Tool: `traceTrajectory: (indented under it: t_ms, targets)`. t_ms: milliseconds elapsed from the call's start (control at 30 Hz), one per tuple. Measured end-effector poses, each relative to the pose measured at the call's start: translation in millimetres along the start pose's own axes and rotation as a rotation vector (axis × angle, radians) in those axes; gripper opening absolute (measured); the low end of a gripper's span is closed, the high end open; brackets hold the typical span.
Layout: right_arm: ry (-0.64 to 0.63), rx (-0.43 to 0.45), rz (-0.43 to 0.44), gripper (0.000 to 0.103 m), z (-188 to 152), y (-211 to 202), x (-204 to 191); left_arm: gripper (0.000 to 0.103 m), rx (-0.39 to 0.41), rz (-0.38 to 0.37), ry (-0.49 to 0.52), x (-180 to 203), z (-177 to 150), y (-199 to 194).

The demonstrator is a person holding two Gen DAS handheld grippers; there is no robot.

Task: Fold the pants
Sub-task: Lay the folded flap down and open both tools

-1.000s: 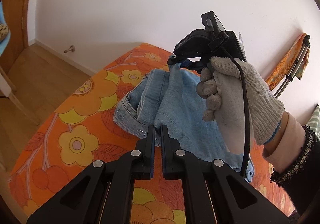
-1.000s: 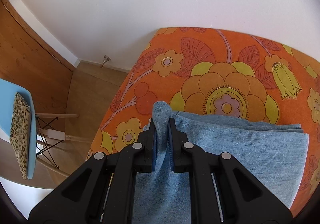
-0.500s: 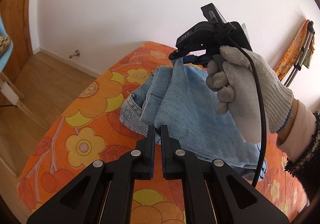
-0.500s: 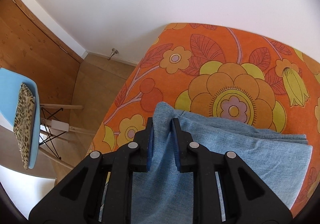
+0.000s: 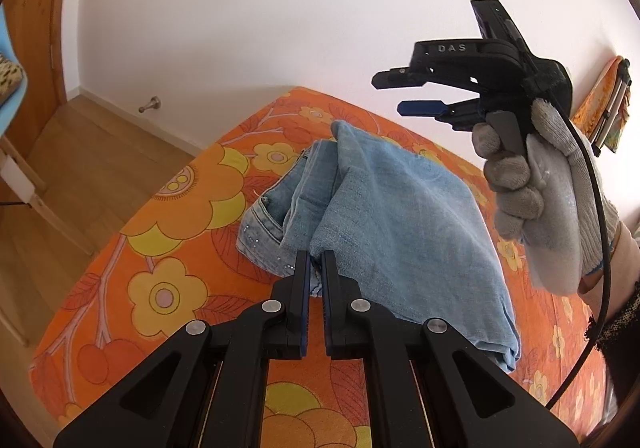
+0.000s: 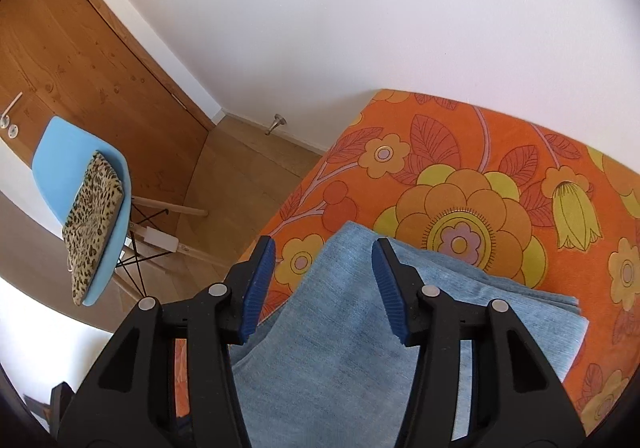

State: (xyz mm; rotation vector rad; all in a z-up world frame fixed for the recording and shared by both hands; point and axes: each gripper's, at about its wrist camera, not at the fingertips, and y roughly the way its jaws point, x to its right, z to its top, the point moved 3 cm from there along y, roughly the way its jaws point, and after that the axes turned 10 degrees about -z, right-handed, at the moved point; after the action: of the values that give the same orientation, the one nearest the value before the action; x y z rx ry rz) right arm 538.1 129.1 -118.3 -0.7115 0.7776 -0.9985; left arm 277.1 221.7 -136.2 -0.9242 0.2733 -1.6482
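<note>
Left-wrist view: your left gripper (image 5: 314, 264) sits with its jaws drawn together on the near edge of the jeans (image 5: 400, 216), a sliver of denim showing between the two pads. The jeans lie ahead of this tool, folded into a light-blue stack on the orange floral bedspread (image 5: 168, 240); the waistband end with its studded pocket lies just ahead and to the left of the fingertips, and the folded legs run away to the right.

Ahead and to the upper right, your gloved right hand (image 5: 536, 200) holds the right gripper (image 5: 394, 94) raised clear above the cloth. Its jaws stand apart, having just been opening, and nothing lies between them; the upper finger is black, the lower one shows a blue pad. A black cable (image 5: 600, 232) trails down from it past your wrist.

Right-wrist view: the right gripper (image 6: 324, 250) points down over the far corner of the jeans (image 6: 344, 320). The blue pads (image 6: 260, 288) flank the denim in the picture but do not press on it. Past the fingertips the bedspread (image 6: 480, 176) runs up to the white wall. To the left of this tool, on the wooden floor, stands a blue chair (image 6: 68, 152) carrying a leopard-print cushion (image 6: 94, 216).
</note>
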Motion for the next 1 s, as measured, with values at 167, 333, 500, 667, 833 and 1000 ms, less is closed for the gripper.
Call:
traceTrajectory:
  t_ms: [167,333,500,667,833,1000]
  targets:
    - [-0.089,0.014,-0.099,0.052,-43,-37,24,0.004,0.012,0.017,0.006,-3,4,-1]
    - [-0.157,-0.005,-0.187,0.052,-107,-58,47,0.004,0.024,0.094,0.001,-15,7,-6]
    - [-0.166,0.029,-0.215,0.052,-152,-70,57,0.004,0.080,0.075,0.047,6,26,-21]
    - [-0.092,0.081,-0.195,0.052,-174,-92,68,0.005,0.014,0.040,0.230,53,36,5]
    - [-0.068,0.060,-0.133,0.047,-199,-104,65,0.010,-0.097,0.026,0.287,58,38,51]
    - [-0.060,0.004,-0.067,0.041,-226,-105,59,0.010,-0.177,0.132,0.286,18,28,82]
